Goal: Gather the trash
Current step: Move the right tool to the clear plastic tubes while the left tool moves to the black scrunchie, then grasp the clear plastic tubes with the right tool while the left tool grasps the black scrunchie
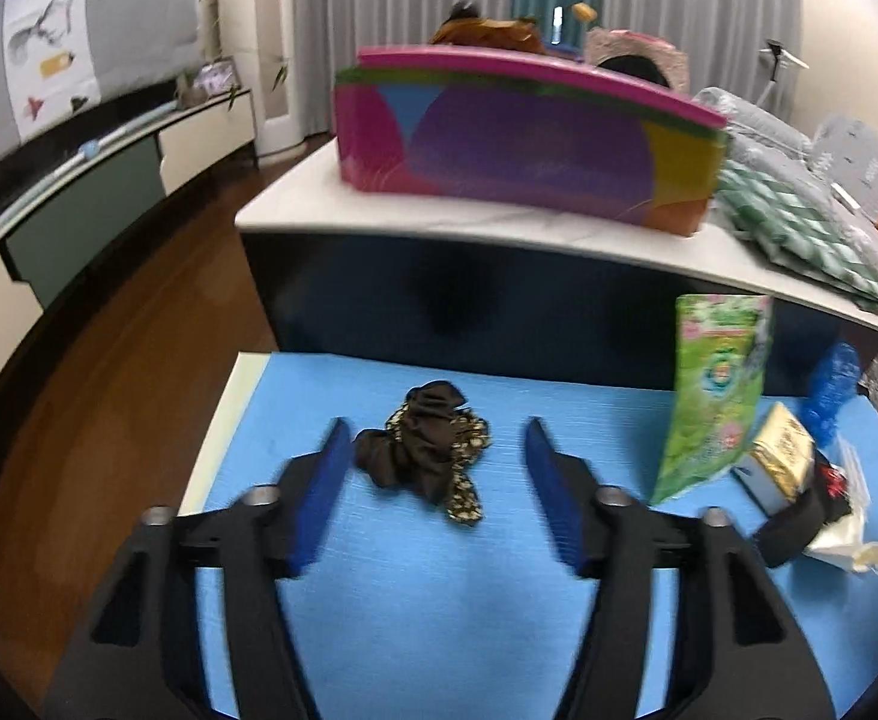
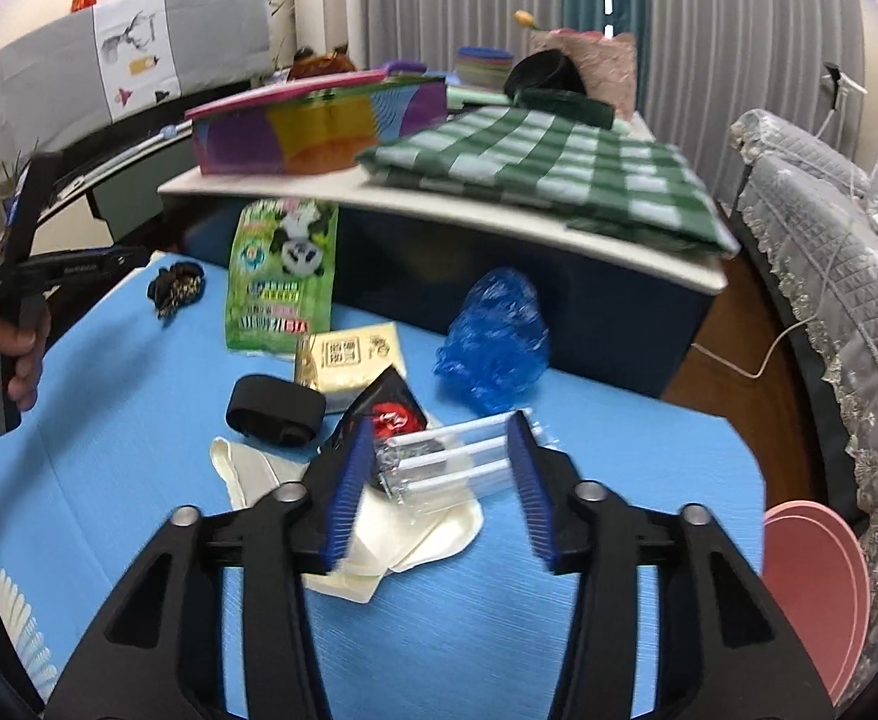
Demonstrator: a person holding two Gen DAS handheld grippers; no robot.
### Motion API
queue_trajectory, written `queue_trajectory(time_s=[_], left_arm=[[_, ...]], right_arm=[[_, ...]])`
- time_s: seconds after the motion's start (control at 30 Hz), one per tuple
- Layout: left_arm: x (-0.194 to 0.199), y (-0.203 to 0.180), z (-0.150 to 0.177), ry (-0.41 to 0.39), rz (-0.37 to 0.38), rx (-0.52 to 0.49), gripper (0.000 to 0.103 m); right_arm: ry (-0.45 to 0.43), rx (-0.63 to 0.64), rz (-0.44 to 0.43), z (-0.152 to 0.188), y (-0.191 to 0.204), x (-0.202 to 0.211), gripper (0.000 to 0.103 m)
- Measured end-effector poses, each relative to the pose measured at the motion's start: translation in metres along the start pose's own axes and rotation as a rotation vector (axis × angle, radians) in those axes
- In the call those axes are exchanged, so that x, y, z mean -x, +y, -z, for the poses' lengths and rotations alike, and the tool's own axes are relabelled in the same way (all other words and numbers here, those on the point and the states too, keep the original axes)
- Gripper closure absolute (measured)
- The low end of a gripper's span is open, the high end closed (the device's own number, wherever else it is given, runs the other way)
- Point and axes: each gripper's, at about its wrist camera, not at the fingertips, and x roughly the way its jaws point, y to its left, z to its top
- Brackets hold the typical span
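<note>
Clear plastic sleeve of white straws point(image 2: 460, 450) sat between open right gripper point(image 2: 439, 483); left gripper point(image 1: 435, 480) open over crumpled dark fabric scrunchie point(image 1: 429, 447). Best centred before squeezing.

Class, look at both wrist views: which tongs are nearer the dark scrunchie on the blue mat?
Left. The left tongs straddle the scrunchie, open; the right tongs are over clear plastic wrappers, well away.

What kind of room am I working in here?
Most likely a home living room: floor-length curtains over a window, a sofa with quilted lace-edged covers, and a low media cabinet along the wall on a wood floor.
</note>
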Motion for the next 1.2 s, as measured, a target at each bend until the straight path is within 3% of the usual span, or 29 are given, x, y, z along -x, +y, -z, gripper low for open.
queue_trajectory(time_s=[0.17, 0.4, 0.63, 0.7, 0.93, 1.07, 1.2], left_arm=[[-0.029, 0.0, 0.003, 0.046, -0.017, 0.016, 0.029], [-0.052, 0.002, 0.007, 0.092, -0.013, 0.061, 0.029], [-0.054, 0.002, 0.008, 0.116, -0.019, 0.081, 0.03], [-0.054, 0.002, 0.009, 0.125, -0.021, 0.082, 0.037], [-0.05, -0.003, 0.015, 0.143, -0.019, 0.066, 0.06], [-0.041, -0.01, 0.018, 0.136, -0.005, 0.052, 0.07], [-0.03, -0.023, 0.021, 0.126, 0.008, 0.034, 0.08]], right_arm=[[0.044, 0.01, 0.004, 0.005, 0.002, -0.018, 0.046], [0.109, 0.028, 0.036, 0.012, -0.001, -0.036, 0.048], [0.16, 0.056, 0.01, 0.019, 0.003, -0.045, 0.051], [0.168, 0.077, 0.019, 0.02, 0.006, -0.045, 0.051], [0.183, 0.078, 0.03, 0.02, 0.003, -0.042, 0.091], [0.165, 0.08, 0.046, 0.02, -0.002, -0.033, 0.102], [0.125, 0.068, 0.066, 0.019, -0.009, -0.018, 0.102]])
